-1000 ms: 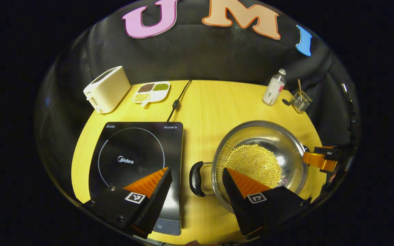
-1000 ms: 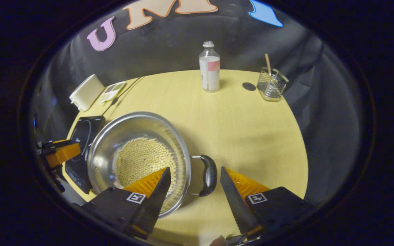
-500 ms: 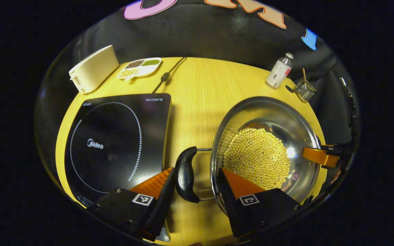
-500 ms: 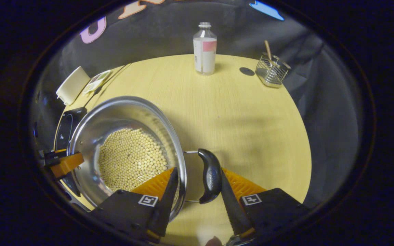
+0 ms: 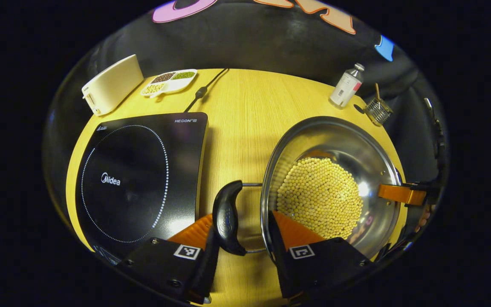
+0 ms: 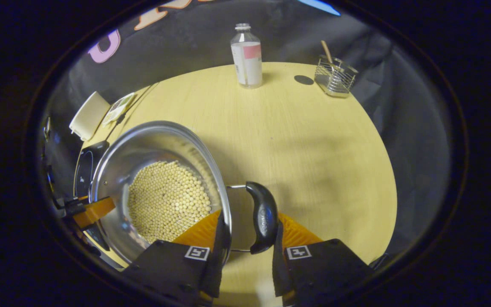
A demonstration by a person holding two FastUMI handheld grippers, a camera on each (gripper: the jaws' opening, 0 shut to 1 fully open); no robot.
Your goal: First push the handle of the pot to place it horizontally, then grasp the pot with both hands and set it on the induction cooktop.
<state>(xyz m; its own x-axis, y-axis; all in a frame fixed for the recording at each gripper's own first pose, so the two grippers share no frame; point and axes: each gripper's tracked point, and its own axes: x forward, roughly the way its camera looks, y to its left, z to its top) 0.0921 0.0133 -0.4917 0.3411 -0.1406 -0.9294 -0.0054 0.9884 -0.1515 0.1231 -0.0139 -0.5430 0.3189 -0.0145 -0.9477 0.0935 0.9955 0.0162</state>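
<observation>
Round wooden table point(image 5: 245, 111) of pale yellow grain, backed by the black cloth wall of the booth. At its far edge stand a white toaster point(image 5: 111, 84), a divided dish of beans point(image 5: 168, 82), a clear bottle point(image 6: 246, 56) and a small wire basket point(image 6: 335, 76) holding a stick. A black cord point(image 5: 205, 88) runs from the far edge to the induction cooktop point(image 5: 139, 175), which lies flat on the table.

The steel pot point(image 5: 330, 187) rests on the table just beside the cooktop, its bottom covered with yellow beans point(image 5: 320, 198).

Left gripper point(image 5: 241, 234) — jaws apart, one finger on each side of the pot's near black handle point(image 5: 227, 217); whether both press on it cannot be told. Right gripper point(image 6: 247, 234) — jaws likewise straddling the opposite black handle point(image 6: 262, 217), one finger crossing the pot's rim; contact on both sides cannot be told.

The near edge of the table is cut off in both views.
</observation>
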